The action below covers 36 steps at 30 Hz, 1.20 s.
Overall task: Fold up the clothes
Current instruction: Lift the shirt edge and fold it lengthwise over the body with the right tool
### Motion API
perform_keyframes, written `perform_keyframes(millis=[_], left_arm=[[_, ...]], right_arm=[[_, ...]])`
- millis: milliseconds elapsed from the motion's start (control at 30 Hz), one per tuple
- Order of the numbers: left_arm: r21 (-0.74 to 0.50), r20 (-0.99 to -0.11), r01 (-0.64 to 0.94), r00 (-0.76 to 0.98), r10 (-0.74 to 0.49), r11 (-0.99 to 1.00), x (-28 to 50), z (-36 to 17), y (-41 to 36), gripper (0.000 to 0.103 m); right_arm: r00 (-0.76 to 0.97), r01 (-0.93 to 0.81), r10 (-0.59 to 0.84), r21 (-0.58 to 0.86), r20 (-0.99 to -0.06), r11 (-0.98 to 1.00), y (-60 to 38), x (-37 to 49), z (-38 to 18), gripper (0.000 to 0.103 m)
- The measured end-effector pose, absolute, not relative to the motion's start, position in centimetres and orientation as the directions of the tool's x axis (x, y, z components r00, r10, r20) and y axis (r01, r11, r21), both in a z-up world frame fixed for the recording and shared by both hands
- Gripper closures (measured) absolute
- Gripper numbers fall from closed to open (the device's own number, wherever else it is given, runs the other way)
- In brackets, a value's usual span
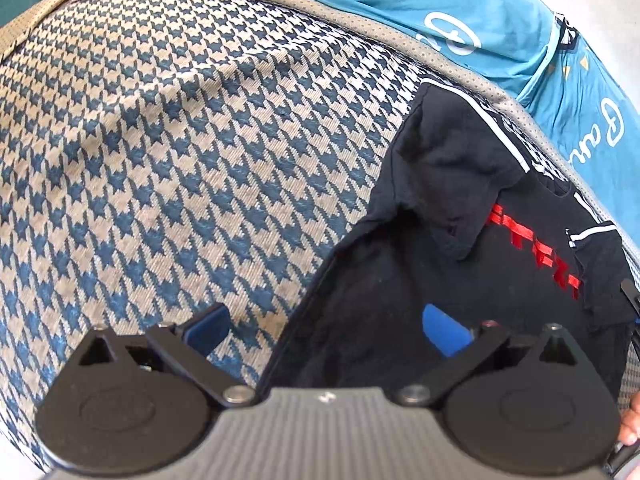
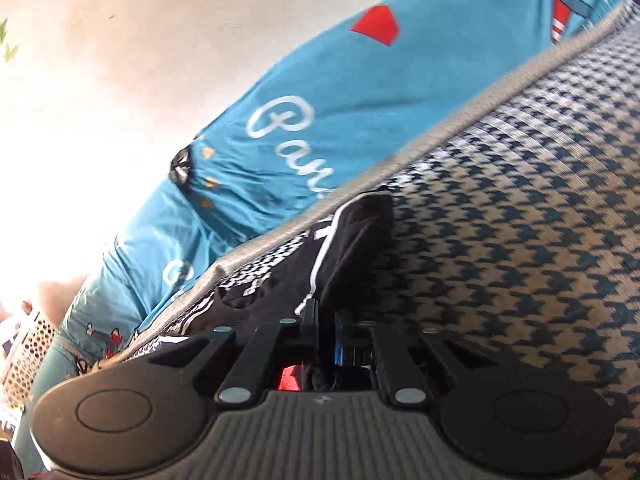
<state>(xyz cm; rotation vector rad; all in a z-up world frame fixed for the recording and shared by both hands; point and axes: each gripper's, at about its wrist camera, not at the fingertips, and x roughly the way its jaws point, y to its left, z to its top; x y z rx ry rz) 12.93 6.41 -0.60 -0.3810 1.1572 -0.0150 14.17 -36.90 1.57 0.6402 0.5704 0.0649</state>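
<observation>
A black shirt with red lettering and white trim lies rumpled at the right of a blue and beige houndstooth mat. My left gripper hangs open over the shirt's left edge, one blue pad above the mat and the other over the black cloth, nothing pinched between them. In the right wrist view my right gripper is shut on a fold of the black shirt, which runs taut from the jaws away across the mat.
A teal printed sheet lies beyond the mat's grey border and shows again as the teal sheet. A perforated basket stands at the far left. A person's finger shows at the right edge.
</observation>
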Motion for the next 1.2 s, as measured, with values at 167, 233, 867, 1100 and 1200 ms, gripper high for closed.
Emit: perform_keyframes(millis=[167,233,867,1100,1200], left_arm=[[-0.291,-0.89,-0.173,0.408,-0.201,0.941,12.9,-0.8,6.6,0.0],[-0.286,-0.892,-0.172,0.407,-0.197,0.943,13.0,-0.9,6.7,0.0],[-0.391,-0.871,-0.233,0.407,-0.276,0.891,11.9,-0.5,9.4,0.0],[-0.394,-0.87,-0.235,0.406,-0.279,0.888,11.6,-0.6,10.8,0.0],[-0.402,-0.869,-0.242,0.405,-0.285,0.883,11.4,-0.6,11.6,0.0]], right_arm=[[0.853,0.047,0.247,0.54,-0.46,0.841,-33.3,14.9,2.7,0.094],[0.854,0.018,0.265,0.535,-0.447,0.845,-31.9,15.2,2.9,0.094],[0.783,-0.287,0.479,0.453,-0.396,0.844,-15.3,18.3,2.4,0.095],[0.748,-0.356,0.514,0.402,-0.419,0.844,-10.3,19.3,1.2,0.095],[0.733,-0.357,0.51,0.383,-0.451,0.852,-9.2,19.8,0.0,0.095]])
